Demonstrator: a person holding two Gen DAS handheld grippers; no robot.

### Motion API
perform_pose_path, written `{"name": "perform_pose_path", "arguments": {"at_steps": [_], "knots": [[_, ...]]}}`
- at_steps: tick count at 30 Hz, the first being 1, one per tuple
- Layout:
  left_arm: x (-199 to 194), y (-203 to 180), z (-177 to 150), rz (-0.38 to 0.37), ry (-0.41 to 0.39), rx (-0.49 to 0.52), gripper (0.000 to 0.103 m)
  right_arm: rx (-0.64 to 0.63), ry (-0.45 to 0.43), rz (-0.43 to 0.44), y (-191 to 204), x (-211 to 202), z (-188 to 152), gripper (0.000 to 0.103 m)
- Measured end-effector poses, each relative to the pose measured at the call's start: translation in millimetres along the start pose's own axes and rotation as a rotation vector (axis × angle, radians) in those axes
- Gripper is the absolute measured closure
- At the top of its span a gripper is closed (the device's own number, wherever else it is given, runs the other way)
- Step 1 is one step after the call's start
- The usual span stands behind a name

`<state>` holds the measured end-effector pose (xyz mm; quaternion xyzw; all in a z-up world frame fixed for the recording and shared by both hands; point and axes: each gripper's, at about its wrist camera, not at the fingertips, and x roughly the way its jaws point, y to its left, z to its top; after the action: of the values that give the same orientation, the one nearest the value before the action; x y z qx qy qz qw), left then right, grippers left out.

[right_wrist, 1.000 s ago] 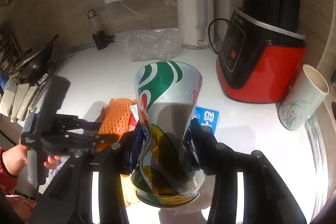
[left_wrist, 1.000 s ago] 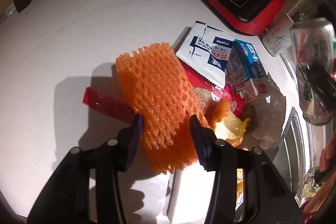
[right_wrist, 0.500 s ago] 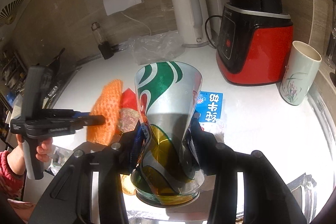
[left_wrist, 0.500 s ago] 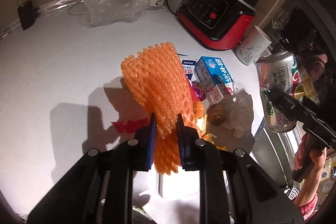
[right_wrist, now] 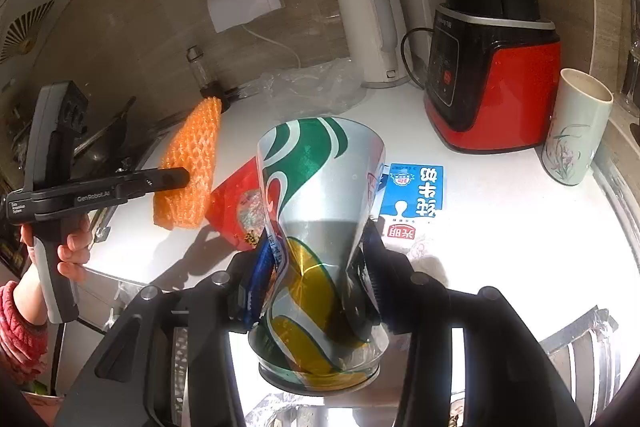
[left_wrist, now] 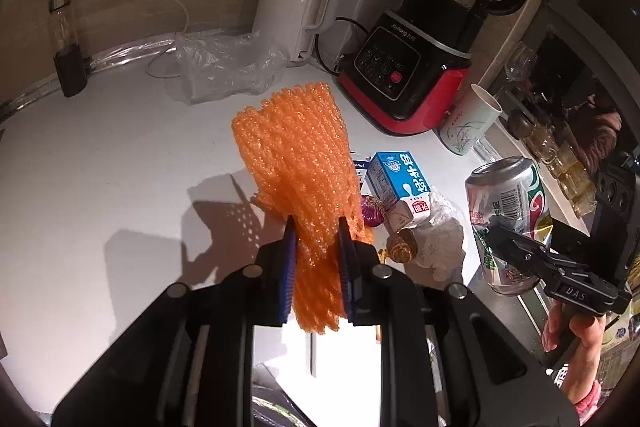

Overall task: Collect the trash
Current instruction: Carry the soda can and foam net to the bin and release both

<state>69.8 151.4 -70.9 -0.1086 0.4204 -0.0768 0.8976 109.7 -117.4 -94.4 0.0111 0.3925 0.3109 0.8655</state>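
My left gripper (left_wrist: 316,227) is shut on an orange foam fruit net (left_wrist: 296,163) and holds it up above the white counter (left_wrist: 120,163); the net also shows in the right wrist view (right_wrist: 188,167). My right gripper (right_wrist: 316,239) is shut on a crushed silver-green drink can (right_wrist: 320,195), held over the counter's front edge; the can also shows in the left wrist view (left_wrist: 508,203). On the counter lie a blue milk carton (left_wrist: 400,179), a red snack wrapper (right_wrist: 236,203), a crumpled tissue (left_wrist: 444,239) and small scraps.
A red blender (left_wrist: 412,67), a white kettle (left_wrist: 296,3), a clear plastic bag (left_wrist: 224,71), a small dark bottle (left_wrist: 66,43) and a white cup (left_wrist: 468,119) stand along the back and right. A metal sink rim (right_wrist: 576,347) lies at the front right.
My left gripper closed on the orange net and lifted it off the trash pile, moving up and back. My right gripper kept the can and drew back a little.
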Motion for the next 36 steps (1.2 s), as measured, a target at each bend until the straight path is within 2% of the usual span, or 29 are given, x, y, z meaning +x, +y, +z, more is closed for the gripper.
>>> {"name": "perform_pose_path", "arguments": {"at_steps": [4, 9, 15, 19, 25, 28, 29, 32, 36], "knots": [[-30.5, -1.2, -14.2, -0.001, -0.032, 0.031, 0.084, -0.018, 0.001, 0.012, 22.5, -13.5, -6.2, 0.058], [-83.8, 13.2, -40.2, -0.010, -0.069, 0.053, 0.084, -0.027, 0.032, 0.062, 80.0, -26.6, -29.6, 0.058], [-137.7, 44.4, -82.1, -0.002, -0.084, 0.065, 0.084, -0.014, 0.165, 0.170, 171.3, -4.7, -104.2, 0.058], [-155.3, 67.1, -109.3, -0.027, -0.053, 0.078, 0.084, 0.006, 0.282, 0.163, 223.1, 37.1, -164.8, 0.058], [-168.5, 97.2, -144.9, -0.066, 0.011, 0.124, 0.084, 0.018, 0.421, 0.017, 258.6, 114.0, -237.8, 0.057], [-169.7, 105.5, -158.5, -0.086, 0.042, 0.166, 0.084, 0.066, 0.451, -0.057, 261.5, 131.1, -255.8, 0.039], [-169.9, 107.5, -163.2, -0.089, 0.049, 0.186, 0.084, 0.094, 0.445, -0.077, 261.0, 128.3, -256.4, 0.031], [-167.4, 112.5, -177.2, -0.123, 0.087, 0.222, 0.084, 0.174, 0.364, -0.117, 260.5, 94.1, -250.6, 0.017], [-153.4, 111.7, -200.7, -0.161, 0.136, 0.272, 0.084, 0.241, 0.234, -0.218, 257.0, 31.5, -228.6, 0.011]]}}
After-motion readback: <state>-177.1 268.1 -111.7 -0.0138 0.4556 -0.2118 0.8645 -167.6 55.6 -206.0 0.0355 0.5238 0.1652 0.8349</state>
